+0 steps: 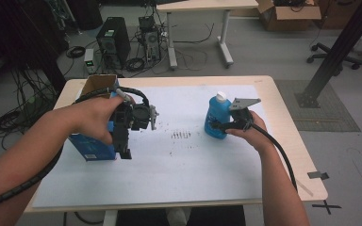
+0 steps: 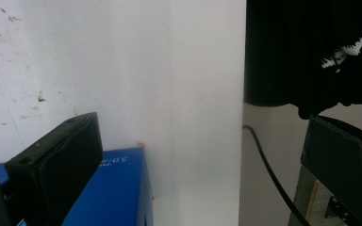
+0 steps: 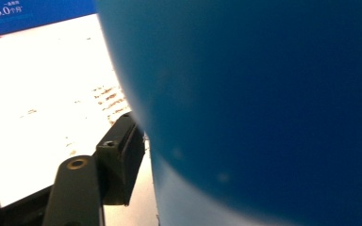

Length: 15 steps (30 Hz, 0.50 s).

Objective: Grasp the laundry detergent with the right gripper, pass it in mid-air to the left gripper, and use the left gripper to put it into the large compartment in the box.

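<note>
Right gripper (image 1: 220, 125) clamped on blue bottle (image 1: 217, 117), upright near table's (image 1: 292, 155) right edge. Left gripper (image 1: 122, 153) jaws spread, 1 against blue box (image 1: 92, 148) near left edge.

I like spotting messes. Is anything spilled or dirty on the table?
Yes. Dark specks dot the white sheet between the box and the blue bottle. They look like stains or crumbs. The bottle stands upright with its cap on; nothing is leaking.

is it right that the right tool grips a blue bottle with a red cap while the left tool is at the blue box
Not quite: the cap is white, not red, as the high view shows. The rest holds: the right tool grips the blue bottle, and the left tool is at the blue box.
</note>
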Each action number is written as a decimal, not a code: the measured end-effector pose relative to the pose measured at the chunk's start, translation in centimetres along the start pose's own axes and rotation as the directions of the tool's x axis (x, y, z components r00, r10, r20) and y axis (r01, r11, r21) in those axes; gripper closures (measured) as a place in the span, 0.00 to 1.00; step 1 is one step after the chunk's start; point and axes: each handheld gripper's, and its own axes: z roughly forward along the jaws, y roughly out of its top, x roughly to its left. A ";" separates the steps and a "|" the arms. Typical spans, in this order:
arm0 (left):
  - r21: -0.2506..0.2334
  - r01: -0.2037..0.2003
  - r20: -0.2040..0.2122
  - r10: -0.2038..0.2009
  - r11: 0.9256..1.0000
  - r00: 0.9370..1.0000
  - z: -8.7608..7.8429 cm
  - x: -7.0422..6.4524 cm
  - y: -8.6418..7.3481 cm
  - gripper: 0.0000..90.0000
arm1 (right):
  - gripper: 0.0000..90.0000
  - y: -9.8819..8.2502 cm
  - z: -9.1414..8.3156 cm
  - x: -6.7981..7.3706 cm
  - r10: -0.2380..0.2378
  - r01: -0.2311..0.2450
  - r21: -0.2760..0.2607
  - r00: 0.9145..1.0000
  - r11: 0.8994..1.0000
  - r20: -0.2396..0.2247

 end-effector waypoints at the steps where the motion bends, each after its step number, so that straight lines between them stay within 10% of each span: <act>1: 0.003 -0.001 0.000 0.001 1.000 1.000 0.0 0.1 0.0 0.00 | 0.44 -0.1 0.0 -0.1 -0.003 0.003 -0.005 1.000 1.000 0.007; 15: 0.004 -0.006 -0.005 0.006 1.000 1.000 -0.3 0.2 0.4 0.00 | 0.49 -0.4 0.1 -0.4 0.020 -0.021 -0.034 1.000 0.999 -0.007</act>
